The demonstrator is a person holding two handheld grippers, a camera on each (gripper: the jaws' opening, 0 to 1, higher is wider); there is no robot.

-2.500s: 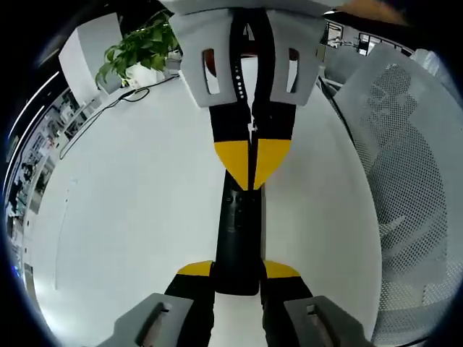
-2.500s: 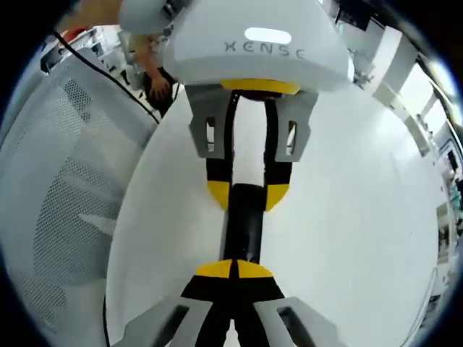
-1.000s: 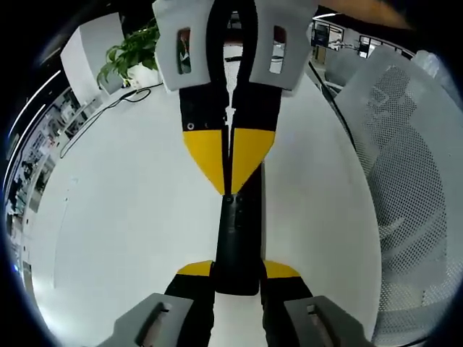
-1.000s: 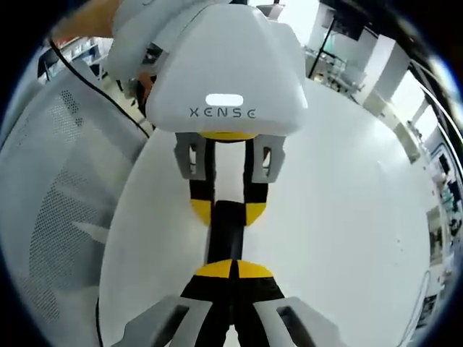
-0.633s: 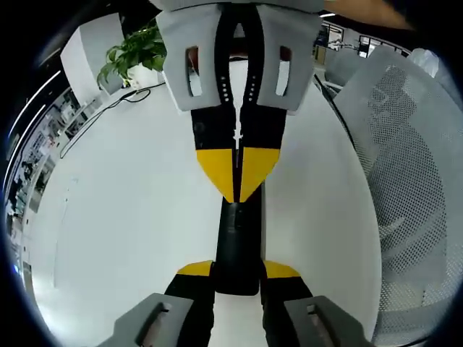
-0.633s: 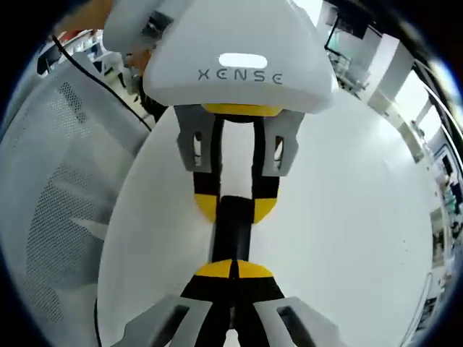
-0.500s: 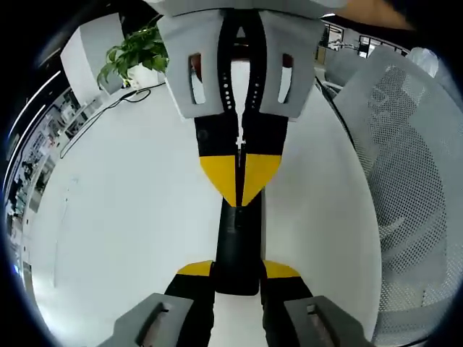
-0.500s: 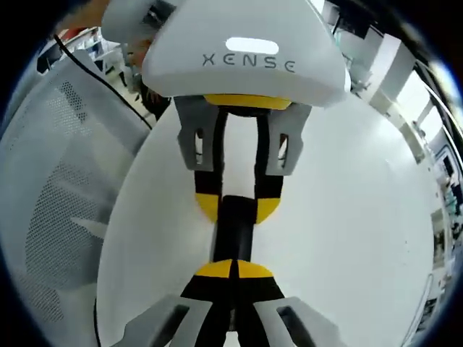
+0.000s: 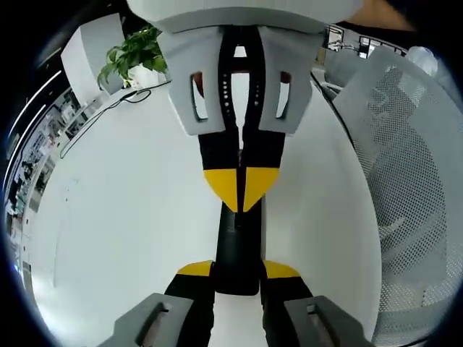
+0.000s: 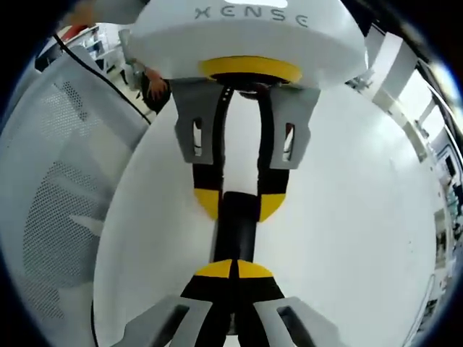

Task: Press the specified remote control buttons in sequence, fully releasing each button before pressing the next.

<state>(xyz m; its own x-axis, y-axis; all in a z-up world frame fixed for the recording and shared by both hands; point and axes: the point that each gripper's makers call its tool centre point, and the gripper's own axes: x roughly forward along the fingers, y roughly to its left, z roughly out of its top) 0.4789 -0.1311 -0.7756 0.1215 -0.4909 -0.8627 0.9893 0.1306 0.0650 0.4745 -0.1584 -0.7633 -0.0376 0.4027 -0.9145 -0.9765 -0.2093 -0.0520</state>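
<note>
Black remote control [image 9: 237,249] lying lengthwise on white table [image 9: 108,217], near end clamped between yellow tips of left gripper [image 9: 237,270], one tip on each long edge, body running straight up the left gripper view away from the camera. Far end of remote met by right gripper [image 9: 239,189] entering from the top, yellow tips pressed together with no gap, pointing down onto the remote's top face about midway along; actual contact with a button not resolvable. Same layout mirrored in right gripper view: right gripper [image 10: 233,270] at bottom, jaws clenched tip to tip, nothing between them, sitting over the remote control [image 10: 237,228]; beyond it left gripper [image 10: 239,204] with yellow tips flanking the remote's sides, grasping it, white housing above. Remote flat on table [image 10: 347,217], aligned with both grippers' axes, lying between the two. Button markings too dark and small to read. White mesh chair [image 9: 405,181] just beside the table edge on the right of left gripper view; same chair [image 10: 58,181] on the left of right gripper view. Potted green plant [image 9: 134,54] and a dark cable [image 9: 108,108] on the far part of the table. Office background blurred.
</note>
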